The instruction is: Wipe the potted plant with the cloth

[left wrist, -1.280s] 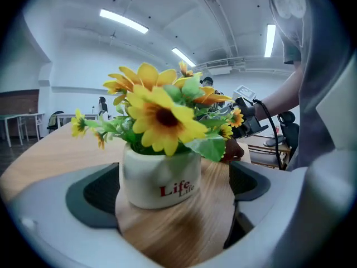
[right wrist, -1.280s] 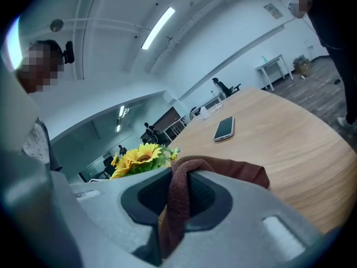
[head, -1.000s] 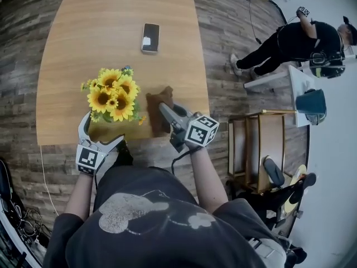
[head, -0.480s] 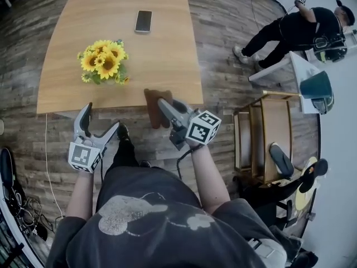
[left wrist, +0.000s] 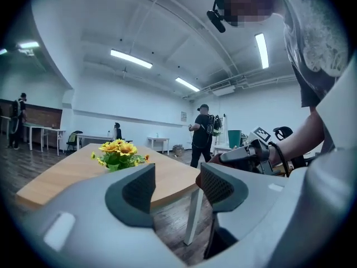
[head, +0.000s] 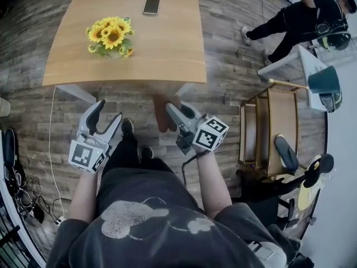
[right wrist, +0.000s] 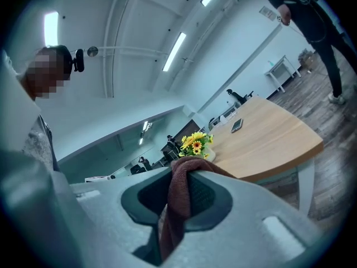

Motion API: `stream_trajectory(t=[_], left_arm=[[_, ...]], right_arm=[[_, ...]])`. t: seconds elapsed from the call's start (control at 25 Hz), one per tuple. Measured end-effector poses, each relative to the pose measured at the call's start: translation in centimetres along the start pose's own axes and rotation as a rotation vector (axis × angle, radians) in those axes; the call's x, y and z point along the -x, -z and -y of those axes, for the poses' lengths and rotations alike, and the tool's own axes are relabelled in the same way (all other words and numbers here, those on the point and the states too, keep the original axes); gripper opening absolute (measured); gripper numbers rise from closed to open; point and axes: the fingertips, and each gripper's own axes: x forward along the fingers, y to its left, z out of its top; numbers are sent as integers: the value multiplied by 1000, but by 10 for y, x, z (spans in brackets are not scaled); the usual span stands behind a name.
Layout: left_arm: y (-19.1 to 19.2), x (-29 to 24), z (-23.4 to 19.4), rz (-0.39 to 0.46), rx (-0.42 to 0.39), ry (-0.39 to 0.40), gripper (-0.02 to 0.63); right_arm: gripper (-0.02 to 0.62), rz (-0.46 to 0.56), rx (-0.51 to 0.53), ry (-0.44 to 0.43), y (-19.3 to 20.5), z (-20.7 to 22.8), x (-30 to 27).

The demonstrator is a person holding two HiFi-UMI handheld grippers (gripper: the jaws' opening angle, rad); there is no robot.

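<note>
right hand-held gripper (right wrist: 181, 177) clamped on brown cloth (right wrist: 170, 228); cloth pinched between pads, rest hanging below jaws. left hand-held gripper (left wrist: 175, 183) partly open, jaws just been closing, nothing between pads. both held off near edge of bench (head: 167, 54), over wood floor (head: 234, 66). potted plant (head: 110, 36) with yellow sunflowers stands on bench toward its left side, well apart from cloth and both grippers. phone (head: 151, 5) lies farther back on bench. another person (head: 301, 18) at far right.
</note>
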Motion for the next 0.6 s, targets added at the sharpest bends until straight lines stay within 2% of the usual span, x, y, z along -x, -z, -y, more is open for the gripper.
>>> stream_trajectory(t=[0.12,0.28,0.4,0.6], left_arm=[[-5,4,4,1,-12,7,158],[-7,13,0,12,2,-10,117],[-10,21,1,26,3,-1,14],[-2,56,4,40,26,23,15]], right_arm=[[44,13,7,7,0,-10,9],[44,19,12,23,6,-23,18],[44,19,23,57,12,-30,26],[44,20,31,95,36,-59,34]])
